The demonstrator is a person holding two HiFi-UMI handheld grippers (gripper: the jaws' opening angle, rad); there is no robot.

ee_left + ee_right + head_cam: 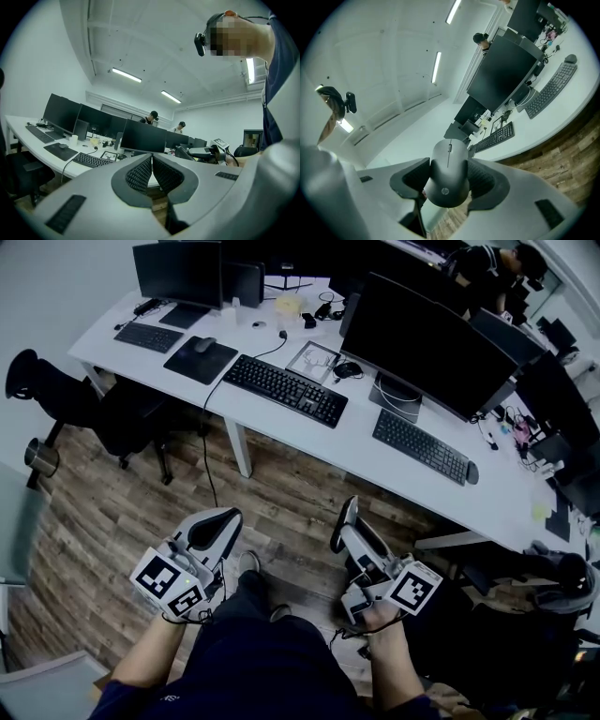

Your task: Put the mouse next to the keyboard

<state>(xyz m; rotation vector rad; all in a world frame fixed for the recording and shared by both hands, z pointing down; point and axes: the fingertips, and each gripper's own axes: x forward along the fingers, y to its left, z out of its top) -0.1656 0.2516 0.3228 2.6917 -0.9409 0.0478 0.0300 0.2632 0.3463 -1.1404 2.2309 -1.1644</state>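
Note:
My right gripper [449, 182] is shut on a dark grey mouse [449, 169], its pads pressing both sides, buttons pointing away from me. In the head view the right gripper [346, 525] hangs over the wooden floor, well short of the white desk [281, 427]. My left gripper [152, 171] is shut with nothing in it; it hangs over the floor too, as the head view shows the left gripper [214, 529]. A black keyboard [285, 389] lies mid-desk, another keyboard [420, 447] lies under the large monitor [427, 345], and a third keyboard [148, 337] sits far left.
A second mouse [203, 344] rests on a black pad, another mouse [472, 472] lies beside the right keyboard. A black office chair [112, 409] stands at the left, another chair [553, 577] at the right. Two people sit behind the monitors [152, 116].

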